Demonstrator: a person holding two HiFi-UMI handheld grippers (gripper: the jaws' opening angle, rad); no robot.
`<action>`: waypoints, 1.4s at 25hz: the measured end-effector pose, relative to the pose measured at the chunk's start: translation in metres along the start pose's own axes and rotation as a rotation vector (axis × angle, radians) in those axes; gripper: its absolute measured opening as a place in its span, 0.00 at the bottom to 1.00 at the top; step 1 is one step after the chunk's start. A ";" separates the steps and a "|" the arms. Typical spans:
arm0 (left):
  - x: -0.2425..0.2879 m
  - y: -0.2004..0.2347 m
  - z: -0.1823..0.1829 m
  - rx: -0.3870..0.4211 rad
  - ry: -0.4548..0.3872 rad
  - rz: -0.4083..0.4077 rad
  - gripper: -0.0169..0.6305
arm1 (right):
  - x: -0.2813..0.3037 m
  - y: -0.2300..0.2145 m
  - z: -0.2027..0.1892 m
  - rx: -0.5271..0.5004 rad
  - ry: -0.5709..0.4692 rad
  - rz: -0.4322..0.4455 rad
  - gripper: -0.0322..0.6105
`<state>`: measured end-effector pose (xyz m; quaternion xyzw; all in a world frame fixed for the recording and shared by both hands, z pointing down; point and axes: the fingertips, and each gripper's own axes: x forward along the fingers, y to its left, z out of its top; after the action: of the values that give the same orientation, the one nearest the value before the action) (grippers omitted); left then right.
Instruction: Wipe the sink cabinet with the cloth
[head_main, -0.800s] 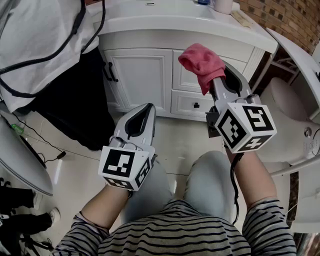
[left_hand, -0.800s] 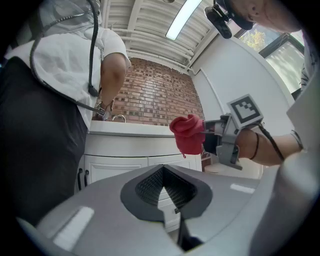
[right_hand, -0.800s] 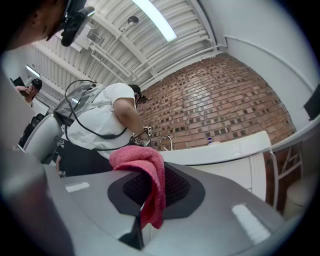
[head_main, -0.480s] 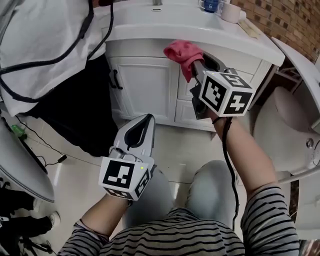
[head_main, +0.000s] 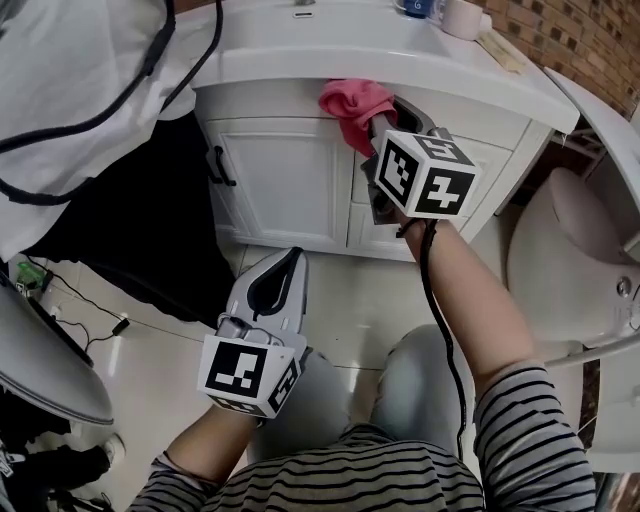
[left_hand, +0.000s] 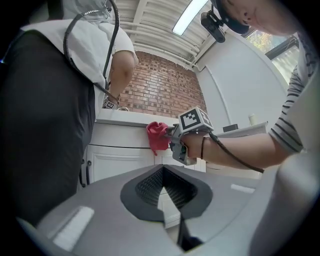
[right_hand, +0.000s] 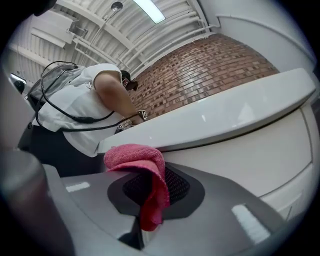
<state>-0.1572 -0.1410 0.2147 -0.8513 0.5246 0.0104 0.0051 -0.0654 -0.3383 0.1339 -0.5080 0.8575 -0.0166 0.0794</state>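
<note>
My right gripper (head_main: 378, 112) is shut on a pink cloth (head_main: 354, 104), which bunches out past its tips against the top band of the white sink cabinet (head_main: 280, 175), just under the countertop lip (head_main: 400, 70). In the right gripper view the cloth (right_hand: 145, 172) hangs between the closed jaws, close to the cabinet face (right_hand: 250, 155). My left gripper (head_main: 287, 262) is held low over the floor, shut and holding nothing. The left gripper view shows the cloth (left_hand: 157, 136) and the right gripper's marker cube (left_hand: 195, 119) ahead at the cabinet.
A second person in a white top and dark trousers (head_main: 90, 100) stands at the cabinet's left, cables hanging from them. A toilet (head_main: 580, 250) is at the right. A cup (head_main: 462, 15) and bottle sit on the countertop. Black door handles (head_main: 218, 165) stick out.
My right gripper has moved forward and to the left with the cloth, from clear of the cabinet up to its top band under the counter lip. The left gripper has barely moved.
</note>
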 end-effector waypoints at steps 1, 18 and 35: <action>0.001 0.000 0.000 0.000 0.001 -0.006 0.03 | -0.003 -0.007 0.001 0.002 -0.007 -0.020 0.10; 0.033 -0.051 -0.015 0.035 0.034 -0.080 0.03 | -0.146 -0.235 0.028 0.032 -0.091 -0.469 0.12; 0.005 -0.036 -0.014 0.012 0.023 -0.042 0.03 | -0.067 -0.034 -0.049 0.053 -0.021 -0.065 0.11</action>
<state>-0.1231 -0.1294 0.2283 -0.8621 0.5067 -0.0026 0.0047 -0.0118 -0.2988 0.1943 -0.5333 0.8391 -0.0366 0.1013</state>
